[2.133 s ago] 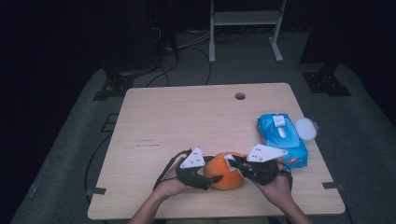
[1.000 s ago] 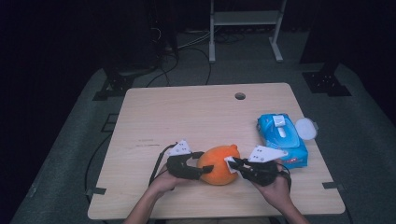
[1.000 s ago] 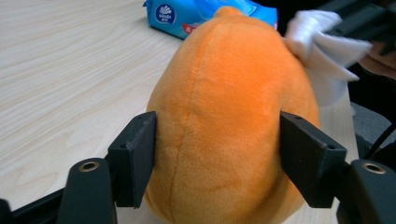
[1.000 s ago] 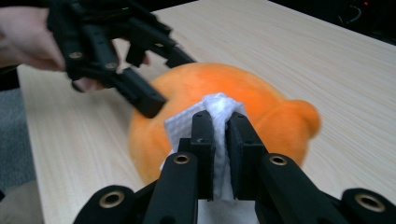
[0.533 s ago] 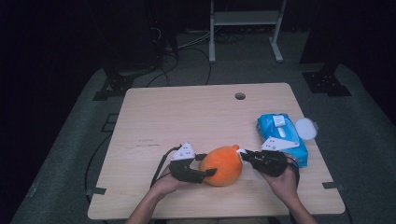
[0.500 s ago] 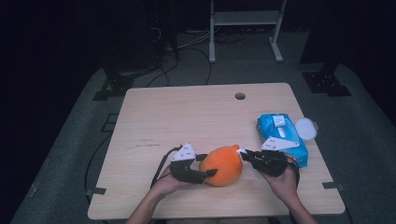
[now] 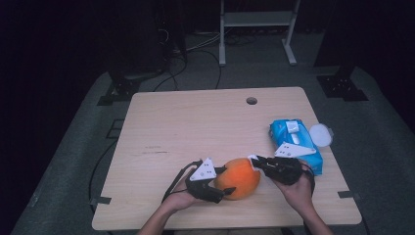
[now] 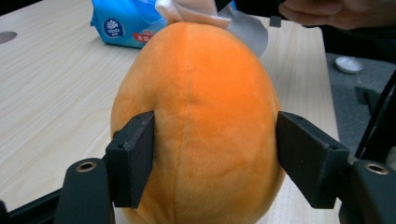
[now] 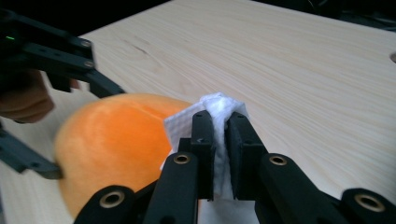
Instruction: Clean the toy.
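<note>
Left gripper view: left tongs [image 8: 212,158], jaws just eased wider, straddle orange plush ball [image 8: 198,126] lying on surface [image 8: 51,93], left pad touching. Right tongs [image 9: 220,135] clamped on white tissue [image 9: 217,109] against ball's top.

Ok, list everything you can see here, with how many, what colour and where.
Plush toy: one, orange, near table edge, between the left tongs' jaws.
Wipe: one, white, pinched in the right tongs, against the toy.
Wipes pack: one, blue, right side of table.
Lid: one, white, round, beside the pack.
Table: one, light wood, hole near far edge.
Left tongs: black, around the toy, jaws just opening.
Right tongs: black, shut on the wipe.
</note>
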`<state>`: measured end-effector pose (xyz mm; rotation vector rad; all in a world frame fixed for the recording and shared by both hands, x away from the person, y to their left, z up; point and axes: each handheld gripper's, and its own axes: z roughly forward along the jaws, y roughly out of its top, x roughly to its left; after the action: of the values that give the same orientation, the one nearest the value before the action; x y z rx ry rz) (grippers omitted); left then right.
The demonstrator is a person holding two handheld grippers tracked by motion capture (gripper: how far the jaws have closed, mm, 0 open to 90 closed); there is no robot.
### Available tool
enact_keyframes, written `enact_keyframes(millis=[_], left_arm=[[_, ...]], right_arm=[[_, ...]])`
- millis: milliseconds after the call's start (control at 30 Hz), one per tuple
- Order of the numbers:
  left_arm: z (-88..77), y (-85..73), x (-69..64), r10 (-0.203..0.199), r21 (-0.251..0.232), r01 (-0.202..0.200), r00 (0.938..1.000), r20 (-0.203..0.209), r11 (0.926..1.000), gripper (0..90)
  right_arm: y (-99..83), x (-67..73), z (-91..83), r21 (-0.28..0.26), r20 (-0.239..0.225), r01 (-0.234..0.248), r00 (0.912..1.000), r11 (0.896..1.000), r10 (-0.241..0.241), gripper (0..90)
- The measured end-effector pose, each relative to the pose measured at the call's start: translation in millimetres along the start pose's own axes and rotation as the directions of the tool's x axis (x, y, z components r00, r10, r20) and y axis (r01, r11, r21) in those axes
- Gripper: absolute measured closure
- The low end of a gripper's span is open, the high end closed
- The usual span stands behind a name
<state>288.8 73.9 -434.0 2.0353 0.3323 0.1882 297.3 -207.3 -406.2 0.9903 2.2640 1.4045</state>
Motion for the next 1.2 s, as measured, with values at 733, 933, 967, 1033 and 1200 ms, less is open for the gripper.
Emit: enact_keyframes(millis=[733,933,967,1033,1200], left_arm=[[7.9,8.2,-9.5,0.016,0.027,-0.016,0.9996,-0.023,0.9995,28.5],[7.6,7.7,-8.9,0.009,0.014,-0.008,0.9997,-0.021,0.9999,29.4],[7.7,7.7,-8.8,0.006,0.011,-0.005,0.9998,-0.02,0.9999,29.4],[9.0,8.6,-9.4,0.004,0.006,-0.004,0.9998,-0.019,1.0,29.4],[11.7,10.9,-12.6,0.009,0.009,-0.009,0.9996,-0.028,0.9999,29.1]], right_arm=[[11.1,21.6,-2.3,0.022,-0.081,0.066,0.9947,0.998,-0.064,82.1],[1.5,-3.0,-5.0,0.044,-0.039,0.006,0.9992,0.999,-0.004,82.0],[-0.8,-8.1,-6.2,0.05,-0.032,-0.013,0.9994,0.999,0.014,82.0],[-3.5,-13.7,-8.1,0.05,-0.041,-0.043,0.9981,0.998,0.045,82.0],[4.9,0.7,-5.5,0.037,-0.079,-0.023,0.9965,0.999,0.026,82.4]])
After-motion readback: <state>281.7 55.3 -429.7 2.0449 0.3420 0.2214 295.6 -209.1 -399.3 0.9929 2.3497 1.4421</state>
